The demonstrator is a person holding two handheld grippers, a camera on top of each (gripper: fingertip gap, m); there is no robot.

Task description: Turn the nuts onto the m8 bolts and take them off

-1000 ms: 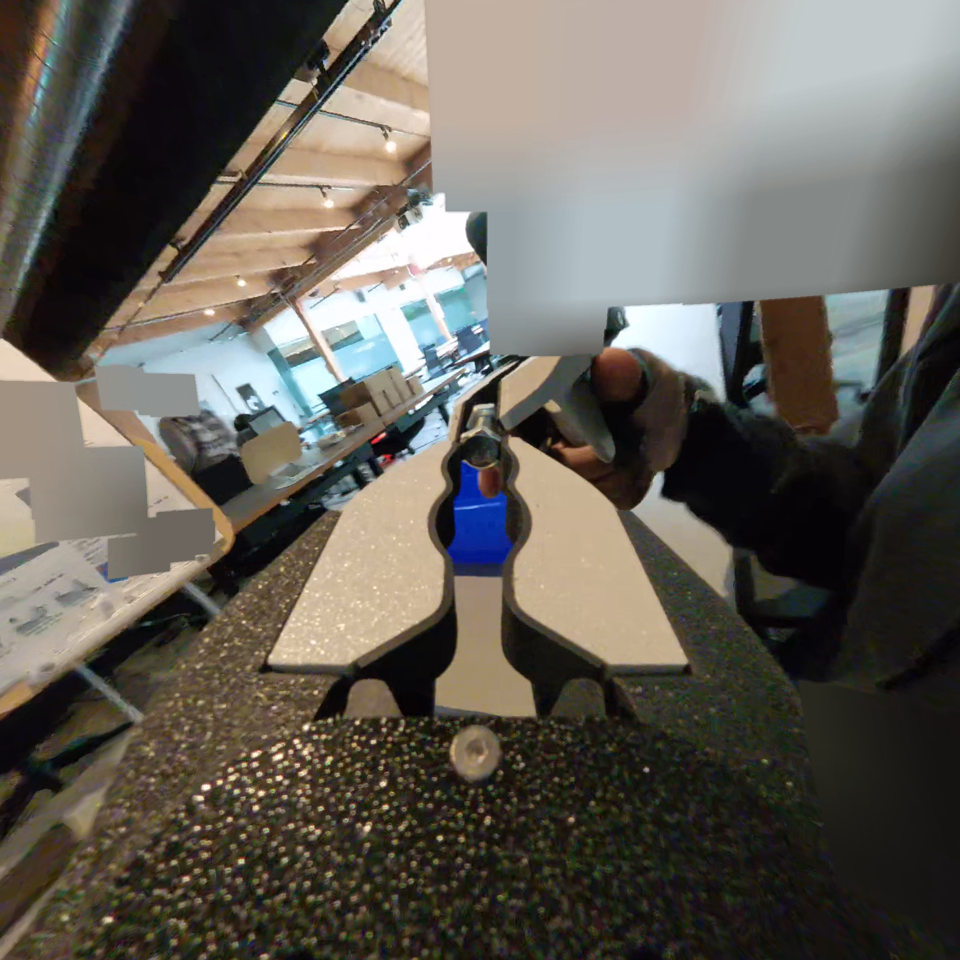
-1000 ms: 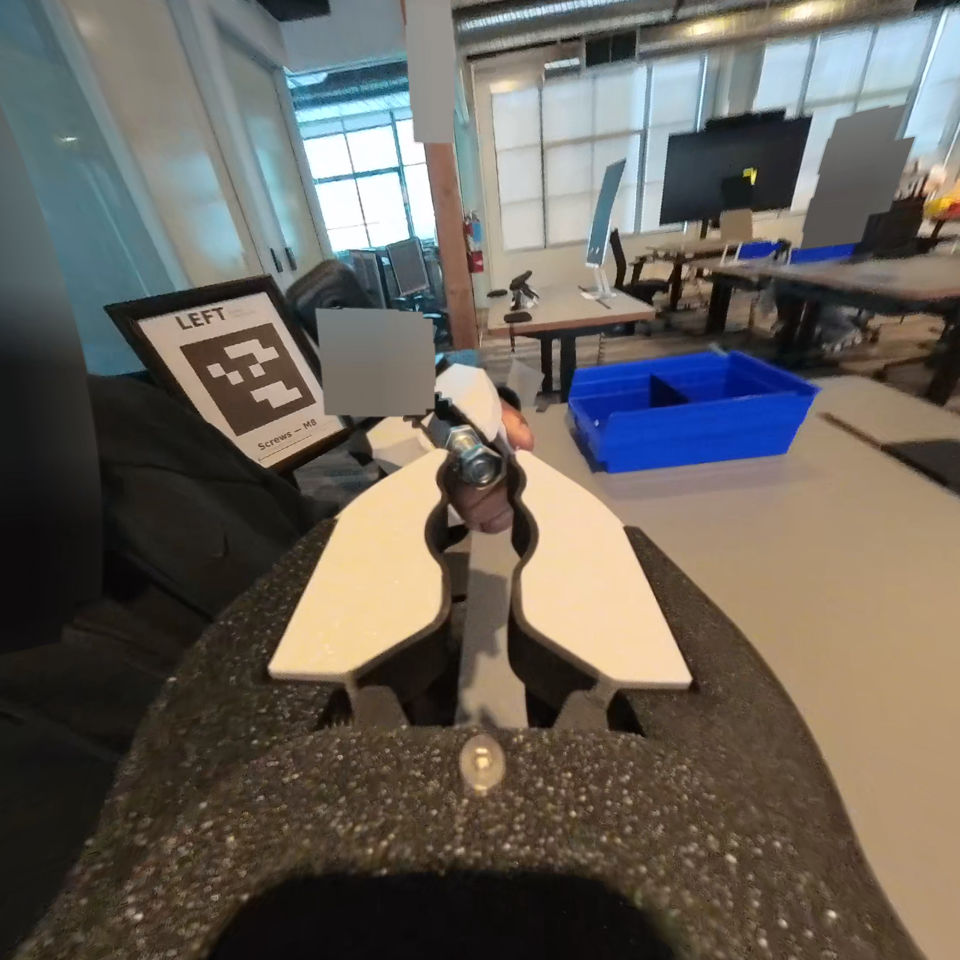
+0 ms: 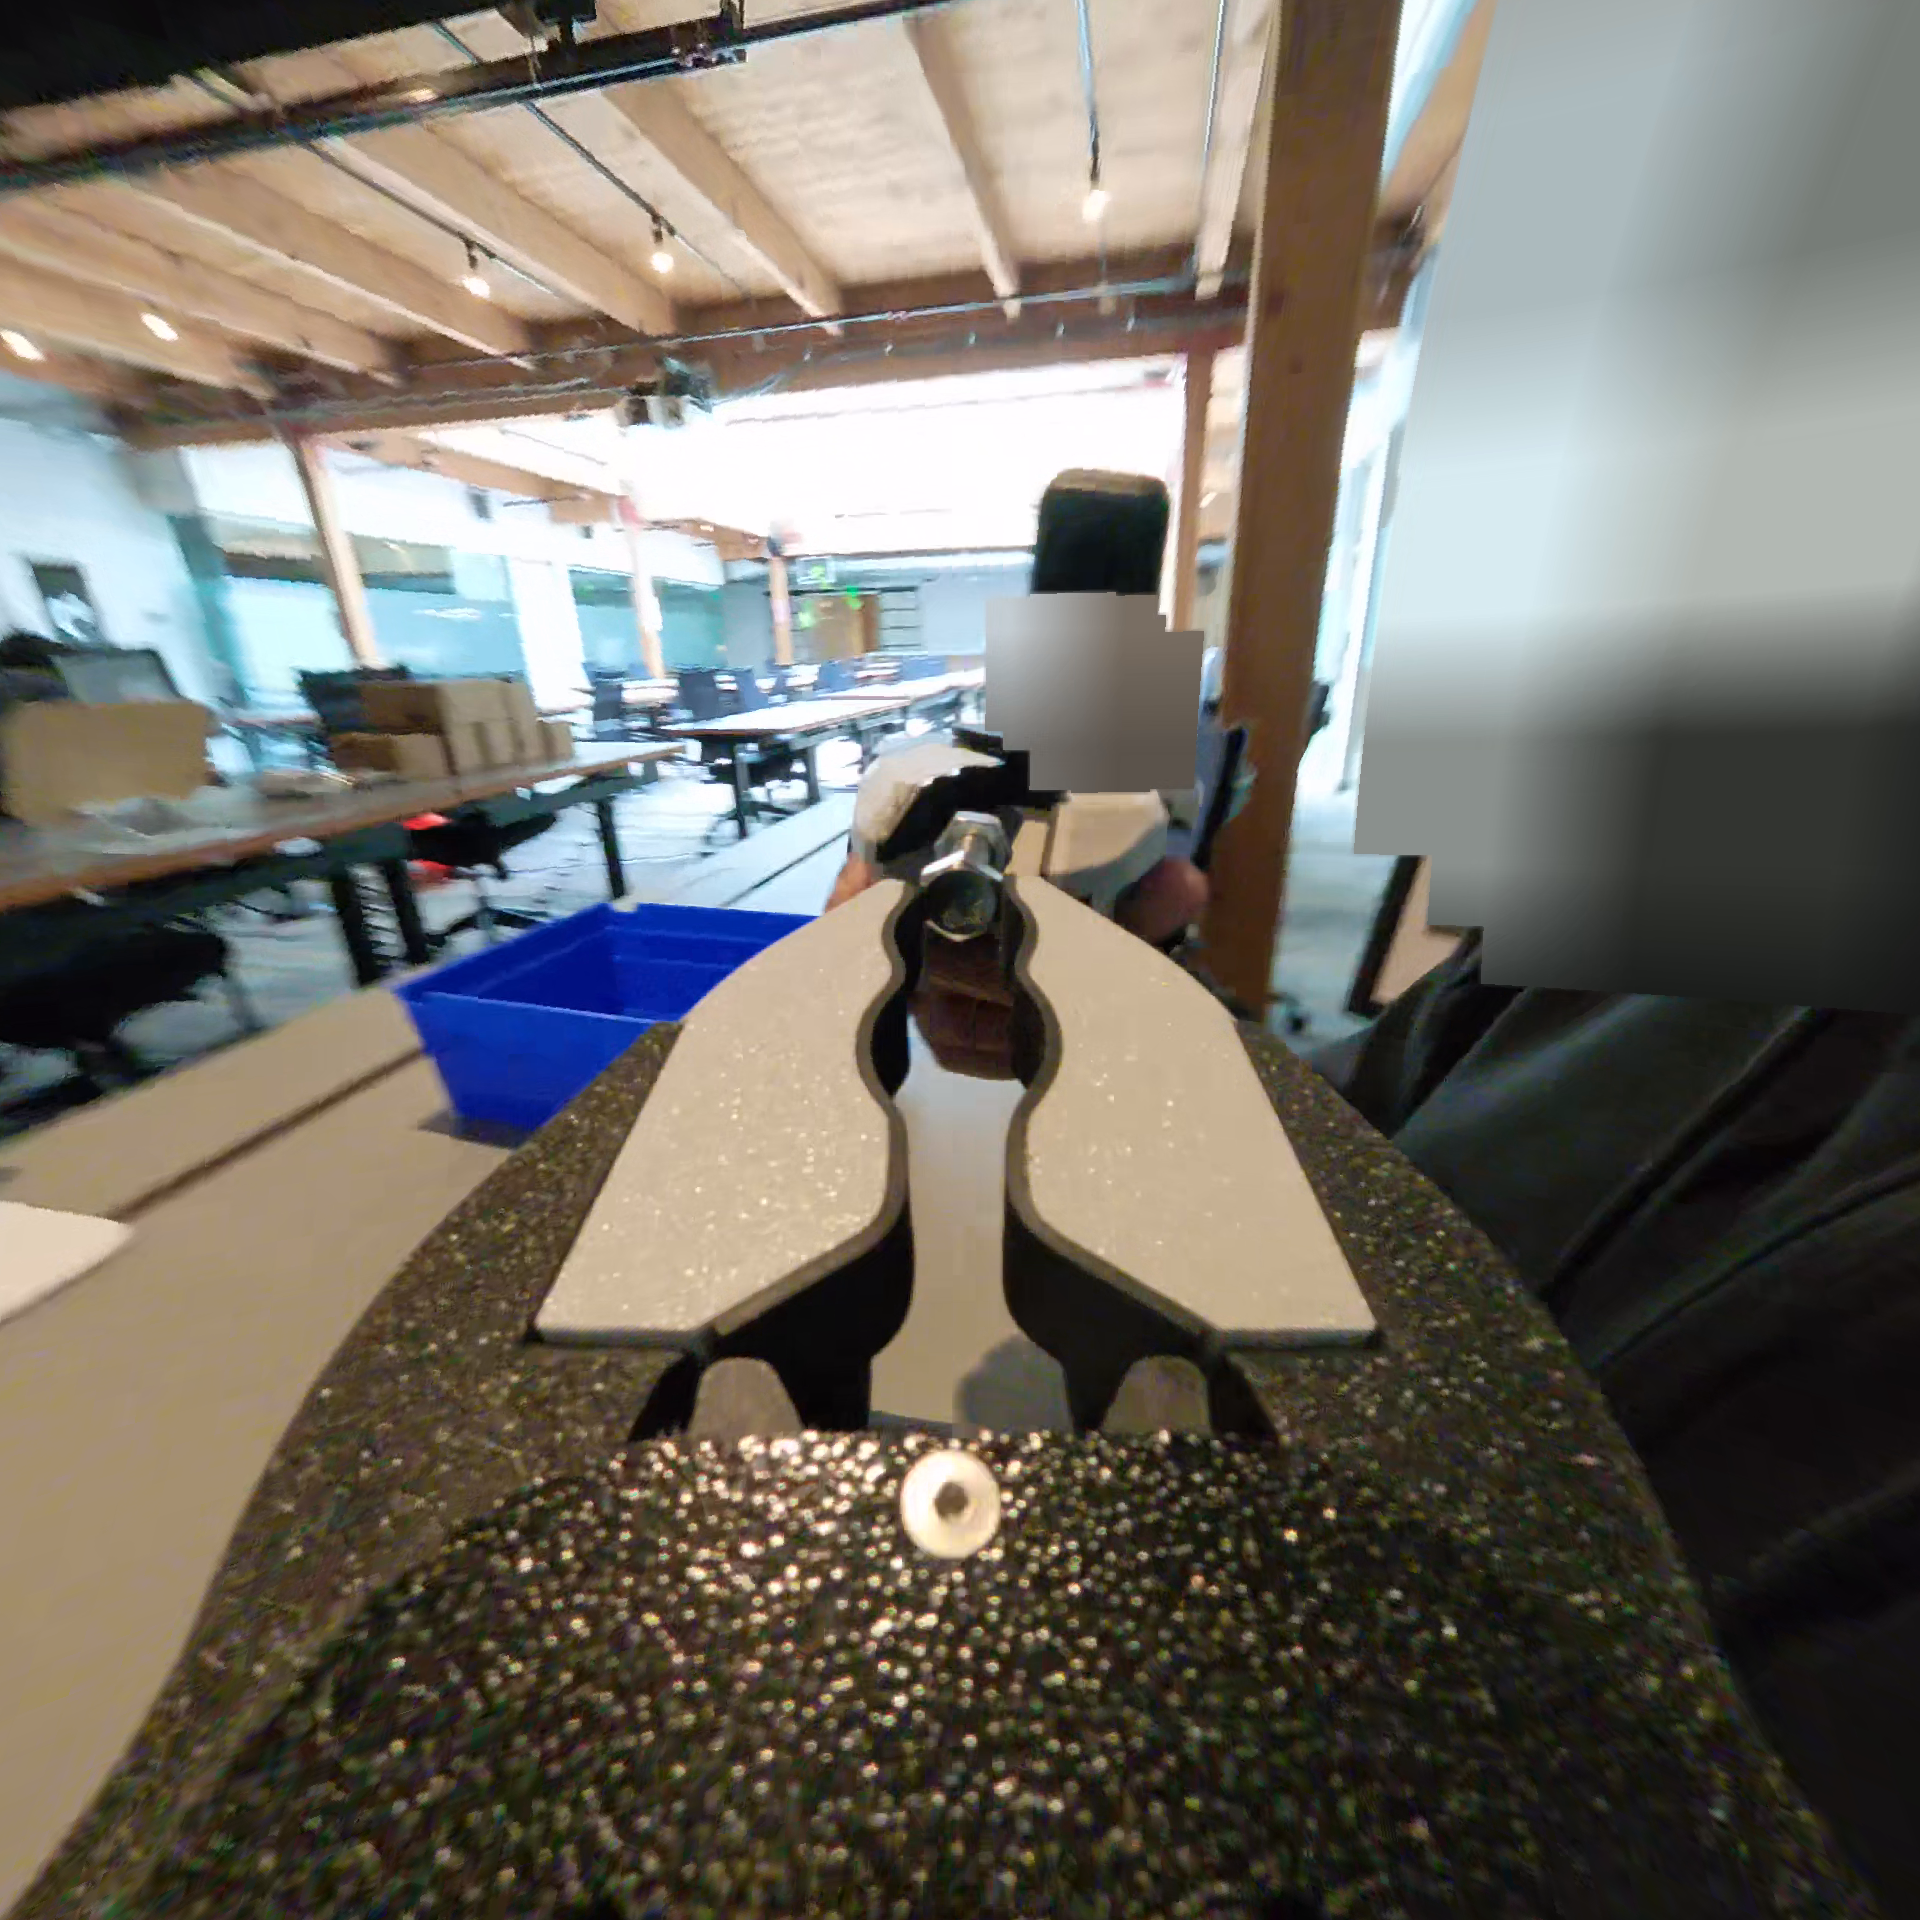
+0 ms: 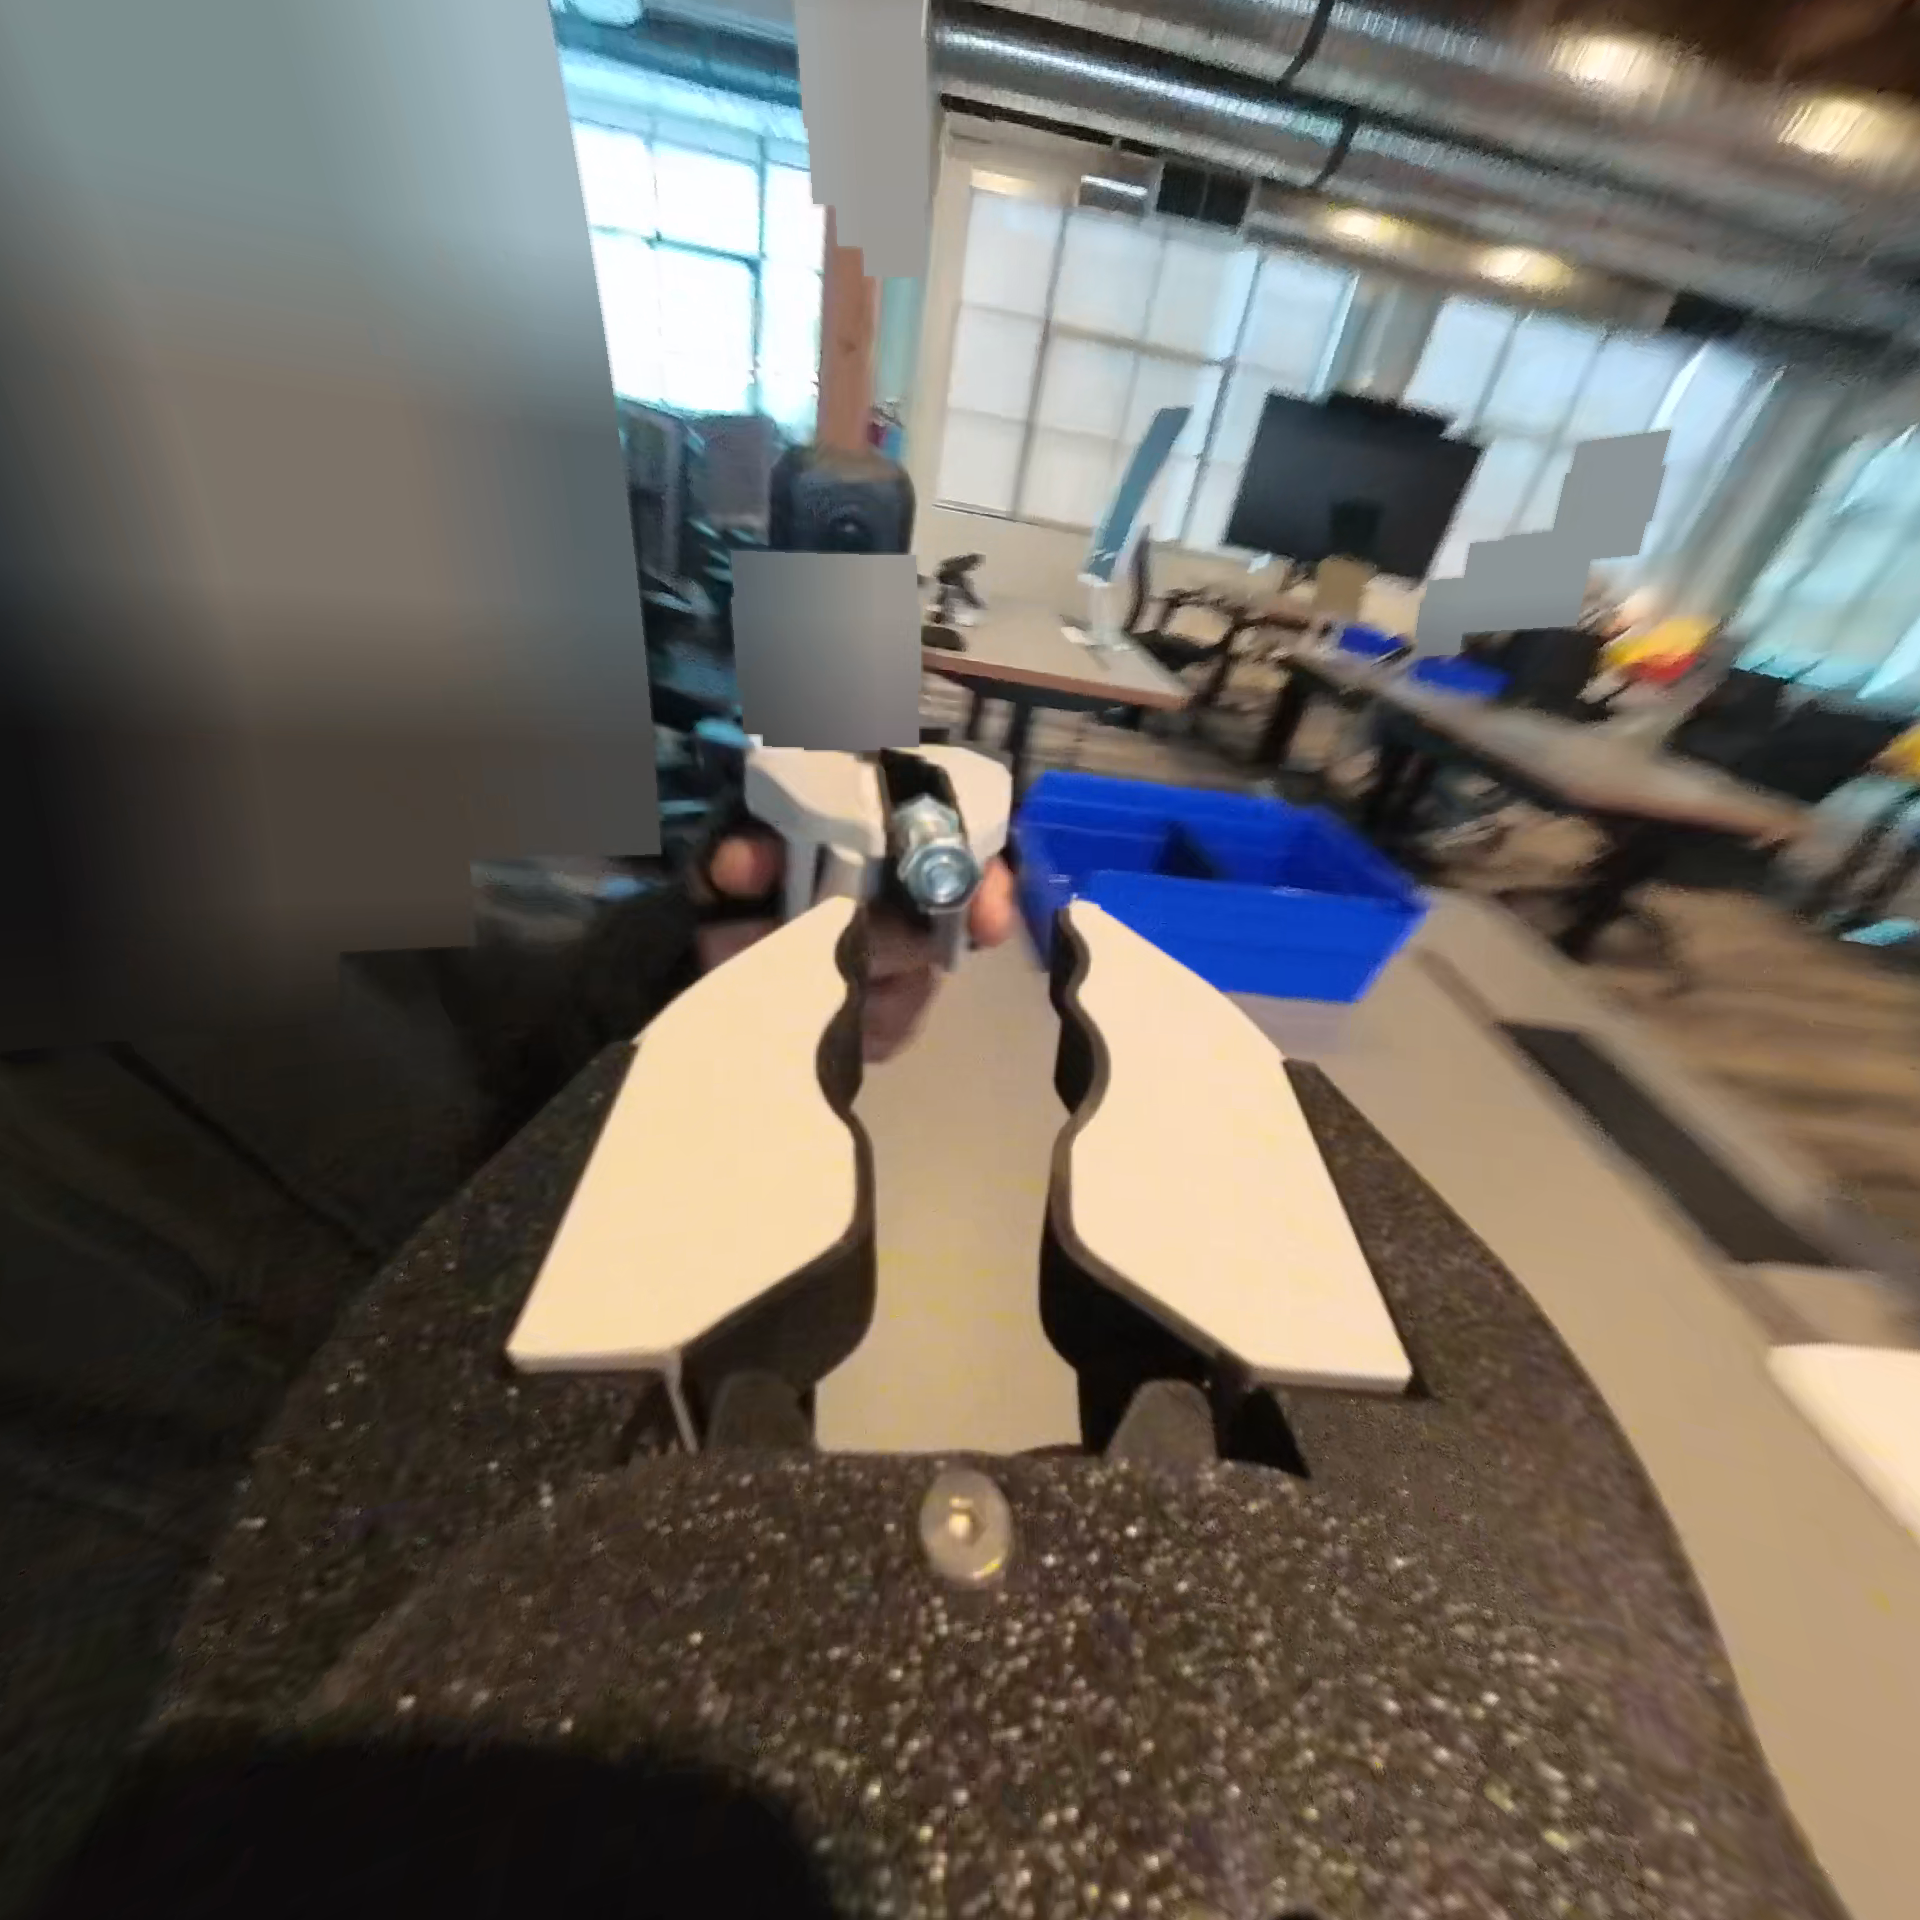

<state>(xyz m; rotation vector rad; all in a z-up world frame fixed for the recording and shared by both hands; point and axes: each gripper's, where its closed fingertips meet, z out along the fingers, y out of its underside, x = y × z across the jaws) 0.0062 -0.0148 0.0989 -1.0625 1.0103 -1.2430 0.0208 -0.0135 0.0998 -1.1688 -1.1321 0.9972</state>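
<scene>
In the left wrist view, the left gripper (image 3: 961, 912), with flat grey-white speckled fingers on a grainy black foam body, has its fingers drawn narrow and clamped at the tips on a bright, zinc-plated steel M8 bolt (image 3: 964, 899). The bolt's long axis runs straight ahead, away from the camera, and a shiny hexagonal steel nut (image 3: 974, 834) sits on the shank just beyond the tips. The white fingers of the other gripper show close behind it. A glossy blue plastic bin (image 3: 561, 997) stands on the matte grey table (image 3: 208, 1153), off to the left. In the right wrist view, the right gripper (image 4: 956, 920) has its scalloped white fingers spread wide and holds nothing. The bolt's threaded end and nut face this camera end-on, just ahead of the fingertips and a little left of the gap's middle, held up off the table. Judging by this, the right gripper is the free one and must line up on that axis to grip the nut.
</scene>
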